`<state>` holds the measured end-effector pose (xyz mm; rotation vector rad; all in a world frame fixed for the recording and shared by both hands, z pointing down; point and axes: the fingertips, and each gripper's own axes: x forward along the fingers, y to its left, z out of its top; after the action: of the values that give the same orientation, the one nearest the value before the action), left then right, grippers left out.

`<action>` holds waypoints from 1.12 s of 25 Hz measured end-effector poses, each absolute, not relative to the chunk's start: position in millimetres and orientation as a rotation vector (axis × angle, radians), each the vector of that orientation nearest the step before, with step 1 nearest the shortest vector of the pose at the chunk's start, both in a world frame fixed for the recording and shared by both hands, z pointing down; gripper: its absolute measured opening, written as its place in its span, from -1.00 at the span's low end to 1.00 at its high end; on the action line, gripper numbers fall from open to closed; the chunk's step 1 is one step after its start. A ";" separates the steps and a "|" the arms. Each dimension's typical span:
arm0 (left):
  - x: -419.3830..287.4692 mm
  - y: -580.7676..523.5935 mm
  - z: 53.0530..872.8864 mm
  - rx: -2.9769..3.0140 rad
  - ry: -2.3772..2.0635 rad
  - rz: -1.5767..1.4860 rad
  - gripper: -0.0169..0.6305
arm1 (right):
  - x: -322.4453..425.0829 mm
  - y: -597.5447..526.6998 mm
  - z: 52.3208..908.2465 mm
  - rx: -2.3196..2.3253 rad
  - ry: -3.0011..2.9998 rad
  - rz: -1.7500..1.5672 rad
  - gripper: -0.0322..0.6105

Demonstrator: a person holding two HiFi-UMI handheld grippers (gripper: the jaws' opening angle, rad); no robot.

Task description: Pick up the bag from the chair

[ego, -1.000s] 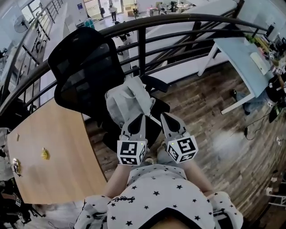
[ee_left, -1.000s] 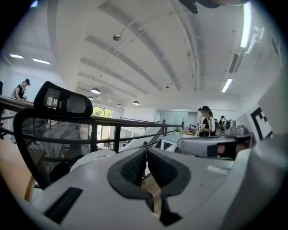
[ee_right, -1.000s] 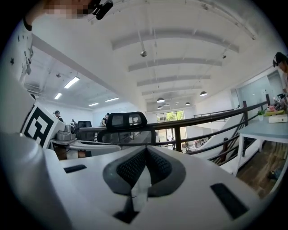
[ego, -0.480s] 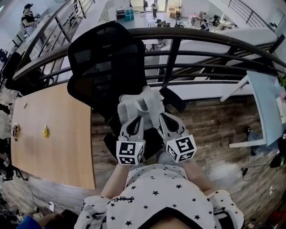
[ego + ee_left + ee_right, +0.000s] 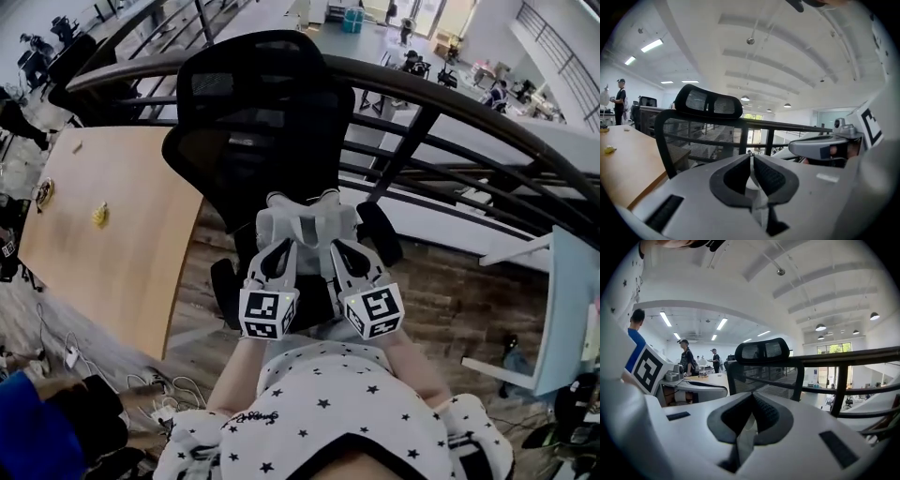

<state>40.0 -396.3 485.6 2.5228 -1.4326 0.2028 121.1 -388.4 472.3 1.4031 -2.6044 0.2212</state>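
A light grey bag [image 5: 306, 223] with two loop handles hangs in front of the black mesh office chair [image 5: 258, 141], just past my fingertips. My left gripper [image 5: 281, 247] and right gripper [image 5: 339, 247] sit side by side at the bag's near edge. In the left gripper view the left gripper [image 5: 751, 157] is shut, with a pale strip of the bag [image 5: 752, 183] pinched between its pads. The right gripper [image 5: 752, 397] is shut the same way on a pale strip [image 5: 749, 423]. The chair's headrest [image 5: 708, 101] stands straight ahead of both. Whether the bag still touches the seat is hidden.
A wooden table [image 5: 103, 244] stands left of the chair with small items near its far edge. A dark curved railing [image 5: 450, 112] runs behind the chair. A white table [image 5: 572, 300] is at the right, and cables [image 5: 141, 412] lie on the floor at lower left. People stand far off [image 5: 686, 357].
The view has swung round: the chair now stands straight ahead and the wooden table has slid to the upper left. Both grippers and the bag keep their place together; the jaws stay shut.
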 end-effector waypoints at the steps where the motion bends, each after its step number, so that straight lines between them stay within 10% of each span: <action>1: 38.9 -398.9 490.9 2.504 -1.462 0.210 -0.91 | 121.4 -392.2 477.7 1.370 -2.612 0.217 -0.92; 28: 24.2 -435.0 607.7 2.324 -1.765 0.575 -0.39 | 124.1 -430.0 608.9 1.052 -2.455 0.007 -0.62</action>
<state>24.2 -435.0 607.7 2.3243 -1.7655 0.5746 124.1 -430.0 608.9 1.0521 -2.4551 0.0069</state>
